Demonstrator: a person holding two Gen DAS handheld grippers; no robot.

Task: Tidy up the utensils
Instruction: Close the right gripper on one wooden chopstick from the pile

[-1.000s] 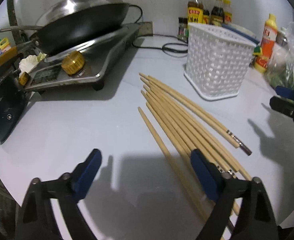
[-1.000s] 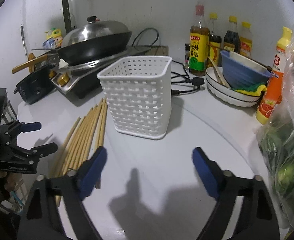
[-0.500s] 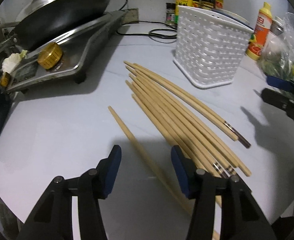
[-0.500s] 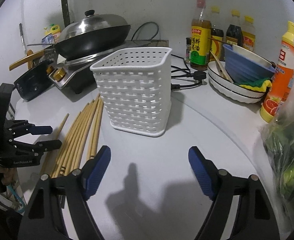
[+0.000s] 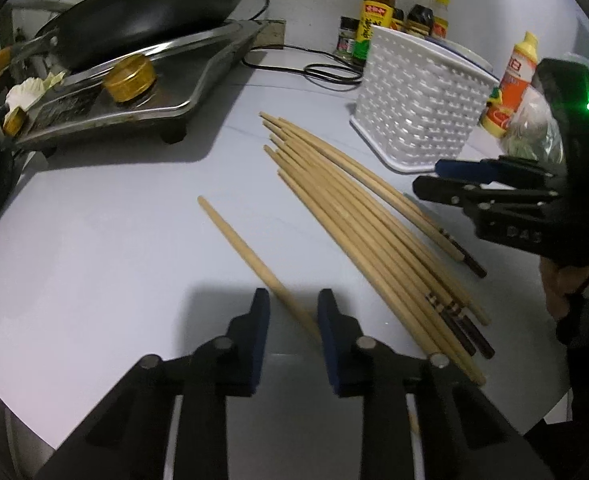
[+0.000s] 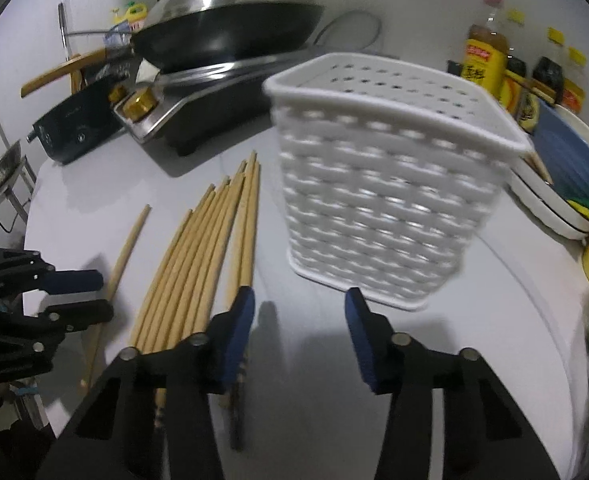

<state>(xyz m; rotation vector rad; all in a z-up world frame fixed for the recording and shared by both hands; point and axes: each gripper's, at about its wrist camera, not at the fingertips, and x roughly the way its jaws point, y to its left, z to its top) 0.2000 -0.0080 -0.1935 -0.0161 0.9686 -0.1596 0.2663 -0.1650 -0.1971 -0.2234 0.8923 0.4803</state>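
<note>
Fingers (image 5: 258, 320) of left gripper (image 5: 292, 308), just closing, straddled the lone chopstick (image 5: 250, 254) at frame centre without pinching yet; right gripper (image 6: 299, 310) closing, empty; next: pinch, lift toward basket (image 5: 418, 104).

Our left black two-finger gripper with blue pads (image 5: 293, 304) points steeply down. Its jaws have just been closing and stand narrowly apart, a single pale wooden chopstick (image 5: 254, 258) running between them, not yet pinched. Our right black blue-padded gripper (image 6: 299, 304) also tilts down; its jaws have just been closing too, with a moderate gap that holds nothing.
</note>
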